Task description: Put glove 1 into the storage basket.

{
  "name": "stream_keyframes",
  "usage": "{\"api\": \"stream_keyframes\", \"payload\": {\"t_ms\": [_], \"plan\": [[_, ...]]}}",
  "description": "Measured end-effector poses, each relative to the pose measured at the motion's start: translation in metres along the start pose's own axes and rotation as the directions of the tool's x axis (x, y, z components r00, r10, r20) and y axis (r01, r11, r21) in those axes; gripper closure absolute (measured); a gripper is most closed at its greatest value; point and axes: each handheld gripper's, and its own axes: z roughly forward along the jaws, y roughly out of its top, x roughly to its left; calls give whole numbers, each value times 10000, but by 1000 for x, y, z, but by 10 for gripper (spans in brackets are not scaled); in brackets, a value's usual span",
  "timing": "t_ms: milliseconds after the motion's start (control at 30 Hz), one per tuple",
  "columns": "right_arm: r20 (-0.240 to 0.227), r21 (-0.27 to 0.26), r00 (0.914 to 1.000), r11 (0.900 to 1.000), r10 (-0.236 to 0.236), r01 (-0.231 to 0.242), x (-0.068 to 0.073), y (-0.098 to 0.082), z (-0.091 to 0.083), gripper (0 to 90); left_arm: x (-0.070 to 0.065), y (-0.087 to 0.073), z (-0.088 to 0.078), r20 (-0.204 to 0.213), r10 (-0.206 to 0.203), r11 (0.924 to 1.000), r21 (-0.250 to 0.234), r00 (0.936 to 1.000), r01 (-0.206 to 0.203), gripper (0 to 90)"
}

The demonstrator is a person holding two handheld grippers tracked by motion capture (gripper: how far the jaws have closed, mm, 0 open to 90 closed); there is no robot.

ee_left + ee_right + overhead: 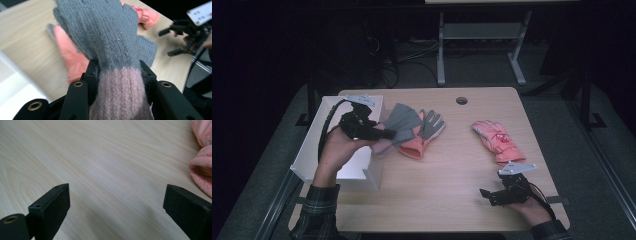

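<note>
My left gripper (388, 134) is shut on a grey knitted glove with a pink ribbed cuff (401, 125), held up over the table's left part beside the white box. In the left gripper view the jaws press both sides of the glove's cuff (120, 87) and its grey fingers fan out ahead. Under it on the table lies an orange glove with grey fingers (422, 137). A pink glove (498, 140) lies at the right. My right gripper (485, 195) rests open near the front right edge, and the pink glove's cuff (202, 173) shows at the right of its view.
A white open box (357, 165) stands at the table's left edge, under my left hand. The wooden table (452, 200) has a round cable hole (461, 100) at the back. A metal frame stands on the floor beyond it.
</note>
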Motion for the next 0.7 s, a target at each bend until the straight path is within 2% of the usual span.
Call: {"api": "stream_keyframes", "payload": {"t_ms": [67, 167, 267, 533, 633, 667, 700], "plan": [[4, 21, 10000, 10000, -2, 2, 0, 0, 0, 66, 8, -5, -8, -335, -260, 9996, -154, 9991, 255, 610], [-50, -44, 10000, 10000, -5, 5, 0, 0, 0, 66, 18, -13, -16, -774, -500, 9987, -125, 9957, 491, 610], [-87, -107, 9999, 9999, -104, 103, -1, 2, 0, 67, 31, -24, -24, -1192, -936, 9955, -244, 9884, 913, 610], [-230, -105, 9996, 9998, -191, 189, 1, 2, 1, 66, 48, -39, -39, -1752, -1492, 9884, -529, 9732, 1420, 610], [-234, -129, 9995, 9997, -229, 226, 1, 2, 1, 66, 54, -44, -41, -2231, -1593, 9872, -449, 9617, 1531, 610], [-236, -127, 9994, 9997, -233, 230, 2, 3, 1, 66, 57, -46, -41, -2491, -1699, 9855, -426, 9534, 1645, 609], [-230, -143, 9994, 9996, -239, 236, 2, 3, 1, 66, 60, -49, -40, -2657, -1734, 9848, -404, 9483, 1688, 609]]}}
